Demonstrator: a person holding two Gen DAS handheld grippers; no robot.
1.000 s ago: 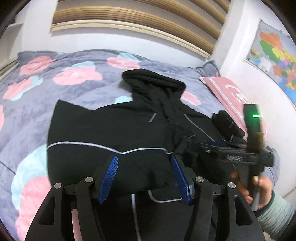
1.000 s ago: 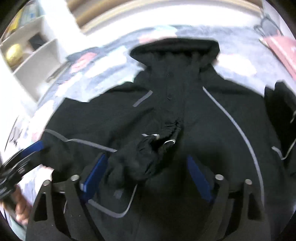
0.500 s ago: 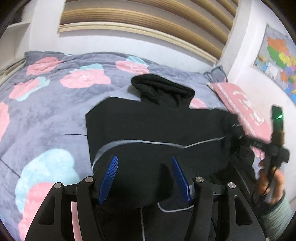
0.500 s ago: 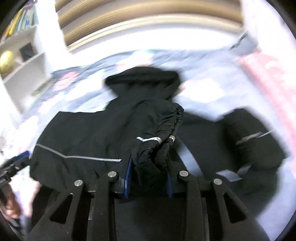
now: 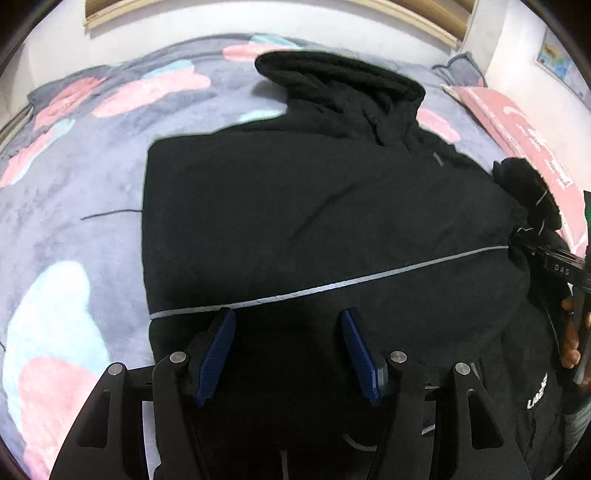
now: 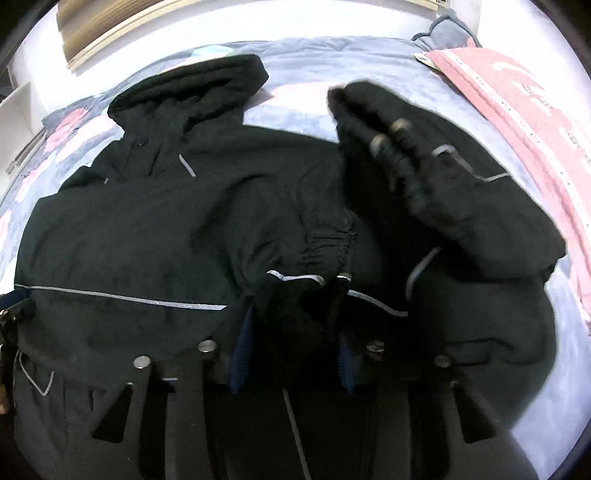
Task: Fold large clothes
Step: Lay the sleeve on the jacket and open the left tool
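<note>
A black hooded jacket (image 5: 314, 214) with thin grey piping lies on the bed, hood toward the headboard; it also shows in the right wrist view (image 6: 147, 229). Its left sleeve is folded across the body. My left gripper (image 5: 288, 354) is open just above the jacket's lower part, holding nothing. My right gripper (image 6: 295, 343) is shut on the gathered sleeve cuff (image 6: 303, 288) and holds it over the jacket's right side. The other sleeve (image 6: 443, 184) lies bunched to the right. The right gripper also shows at the right edge of the left wrist view (image 5: 554, 258).
The bed has a grey blanket (image 5: 81, 192) with pink and light blue flowers. A pink pillow (image 5: 524, 133) lies at the right, also in the right wrist view (image 6: 524, 110). A slatted wooden headboard (image 6: 110, 29) and a white wall stand behind.
My right gripper has shut on the sleeve cuff and carried it to the right across the jacket, laying the sleeve over the body. My left gripper stayed open and moved closer over the jacket.
</note>
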